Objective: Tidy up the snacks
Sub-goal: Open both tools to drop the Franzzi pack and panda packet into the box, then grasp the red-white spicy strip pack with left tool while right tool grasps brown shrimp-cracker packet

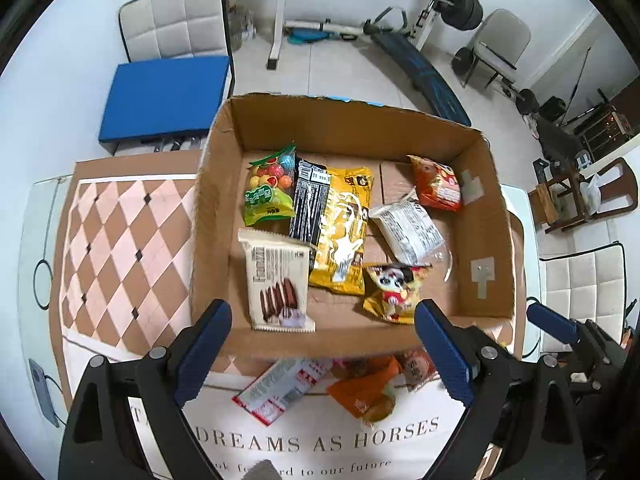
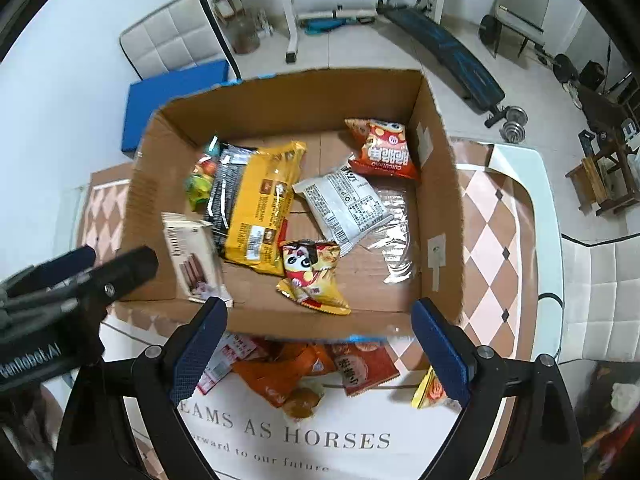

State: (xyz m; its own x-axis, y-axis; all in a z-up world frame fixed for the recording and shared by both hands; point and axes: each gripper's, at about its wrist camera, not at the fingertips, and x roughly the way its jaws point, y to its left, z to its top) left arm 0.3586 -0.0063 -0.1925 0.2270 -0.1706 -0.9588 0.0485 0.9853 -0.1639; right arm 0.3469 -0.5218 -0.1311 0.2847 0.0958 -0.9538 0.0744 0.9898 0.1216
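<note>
Left gripper [image 1: 324,344] and right gripper [image 2: 320,340]: jaws spread wide, empty, above the near wall of the cardboard box [image 1: 484,216]. Frame centre: snack packets in the box, including a panda-print packet [image 1: 394,292]; more packets [image 2: 296,376] lie on the tablecloth, lower frame.

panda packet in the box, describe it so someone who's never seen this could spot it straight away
Find the open cardboard box on the table. Along its near wall, between the white cookie pack and the clear wrapper, lies a small yellow packet. It is the only one with a black-and-white panda face.
</note>
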